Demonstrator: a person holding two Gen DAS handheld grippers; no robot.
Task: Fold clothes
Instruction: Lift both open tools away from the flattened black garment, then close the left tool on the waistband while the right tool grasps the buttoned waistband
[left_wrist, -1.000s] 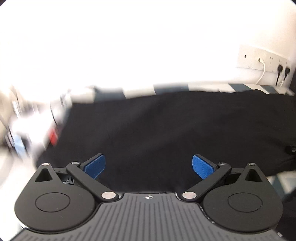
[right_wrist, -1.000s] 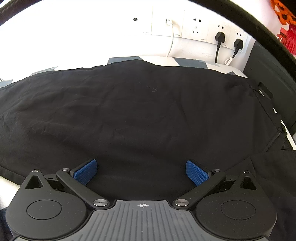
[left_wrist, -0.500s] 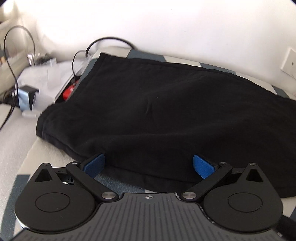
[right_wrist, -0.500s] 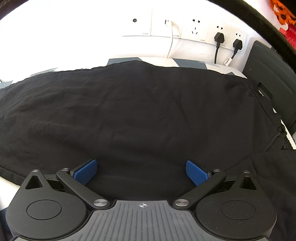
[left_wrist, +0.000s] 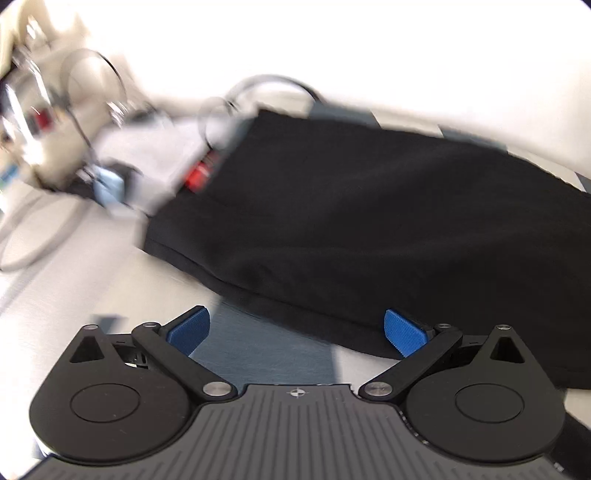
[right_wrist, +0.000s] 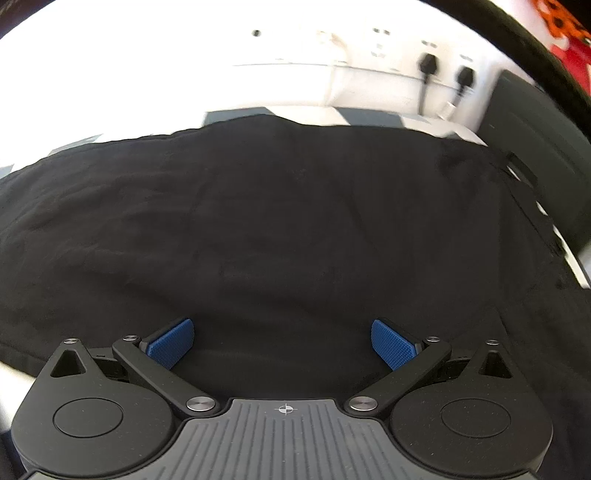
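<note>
A black garment (left_wrist: 369, 221) lies spread flat on a grey-and-white patterned surface (left_wrist: 266, 354). In the left wrist view its near hem runs diagonally just beyond my left gripper (left_wrist: 295, 332), which stands open with nothing between its blue pads; the right pad (left_wrist: 402, 332) overlaps the hem edge. The view is motion-blurred. In the right wrist view the same black garment (right_wrist: 277, 229) fills the frame, and my right gripper (right_wrist: 282, 343) hovers open over its near part, holding nothing.
Left of the garment lies a blurred clutter of cables (left_wrist: 92, 81), white paper and a red item (left_wrist: 199, 173). Wall sockets with black plugs (right_wrist: 428, 66) line the back wall. A dark case (right_wrist: 532, 155) stands at the right.
The left gripper has swung left and pulled back, so the garment's left end and near hem now show with bare surface in front. The right gripper has shifted slightly; both stay open.
</note>
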